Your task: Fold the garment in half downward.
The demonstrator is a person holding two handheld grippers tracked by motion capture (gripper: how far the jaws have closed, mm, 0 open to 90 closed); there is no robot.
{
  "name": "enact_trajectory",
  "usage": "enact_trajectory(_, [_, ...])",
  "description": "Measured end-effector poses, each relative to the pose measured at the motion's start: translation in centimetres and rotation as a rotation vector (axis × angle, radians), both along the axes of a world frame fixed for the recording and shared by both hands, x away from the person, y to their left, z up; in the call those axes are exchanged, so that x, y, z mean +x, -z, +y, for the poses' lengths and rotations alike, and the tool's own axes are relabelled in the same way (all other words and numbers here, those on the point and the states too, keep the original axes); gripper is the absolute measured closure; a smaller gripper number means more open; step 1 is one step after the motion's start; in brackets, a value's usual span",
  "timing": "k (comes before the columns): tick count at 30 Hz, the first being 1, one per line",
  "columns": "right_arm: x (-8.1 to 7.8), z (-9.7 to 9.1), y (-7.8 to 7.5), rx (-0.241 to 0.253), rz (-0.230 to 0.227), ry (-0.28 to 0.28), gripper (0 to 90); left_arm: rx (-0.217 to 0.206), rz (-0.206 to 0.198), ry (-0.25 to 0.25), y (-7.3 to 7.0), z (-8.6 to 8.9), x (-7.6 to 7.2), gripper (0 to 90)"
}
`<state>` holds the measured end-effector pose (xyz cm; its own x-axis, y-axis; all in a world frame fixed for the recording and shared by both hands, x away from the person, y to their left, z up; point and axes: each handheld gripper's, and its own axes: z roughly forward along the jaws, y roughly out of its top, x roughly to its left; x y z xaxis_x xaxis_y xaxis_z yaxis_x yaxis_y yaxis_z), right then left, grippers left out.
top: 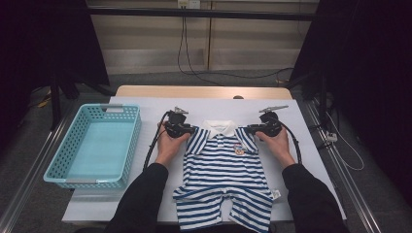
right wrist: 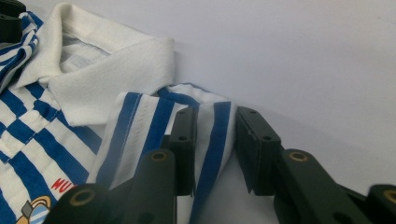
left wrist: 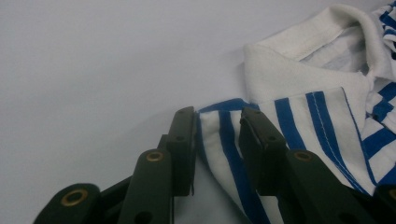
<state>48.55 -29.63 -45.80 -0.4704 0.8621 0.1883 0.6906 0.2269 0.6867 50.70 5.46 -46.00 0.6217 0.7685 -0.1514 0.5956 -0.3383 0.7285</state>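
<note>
A small soft cotton baby suit with blue and white stripes (top: 225, 174) lies flat on the smooth white table cover (top: 291, 141); its plain white collar (top: 219, 128) looks thick and folded. A light blue plastic basket with little holes (top: 94, 145) sits well apart on the left. The left gripper (left wrist: 217, 135) has its 2 black jaws partly apart with a fold of the striped sleeve between them, pads at the cloth; the right gripper (right wrist: 215, 135) does the same at the other sleeve.
</note>
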Motion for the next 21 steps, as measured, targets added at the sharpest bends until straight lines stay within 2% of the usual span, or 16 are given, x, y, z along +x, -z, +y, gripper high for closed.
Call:
enact_trajectory(6, [0.0, 0.1, 0.1, 0.035, 0.011, -0.019, 84.0, -0.019, 0.025, 0.016, 0.0, 0.5, 0.1, 79.1])
enact_trajectory(8, [0.0, 0.1, 0.1, 0.043, 0.016, -0.016, 85.5, -0.034, 0.036, 0.019, 0.1, 0.6, 0.1, 83.0])
enact_trajectory(13, [0.0, 0.1, 0.0, 0.051, 0.018, -0.013, 87.1, -0.051, 0.048, 0.019, 0.0, 0.8, 0.3, 85.3])
enact_trajectory(18, [0.0, 0.0, -0.3, 0.067, 0.002, -0.010, 87.4, -0.075, 0.035, 0.001, -0.3, 0.9, 0.3, 85.7])
enact_trajectory(21, [-0.1, 0.0, -0.7, 0.078, -0.012, -0.008, 87.5, -0.075, 0.030, 0.005, -0.6, 1.1, 0.3, 85.8])
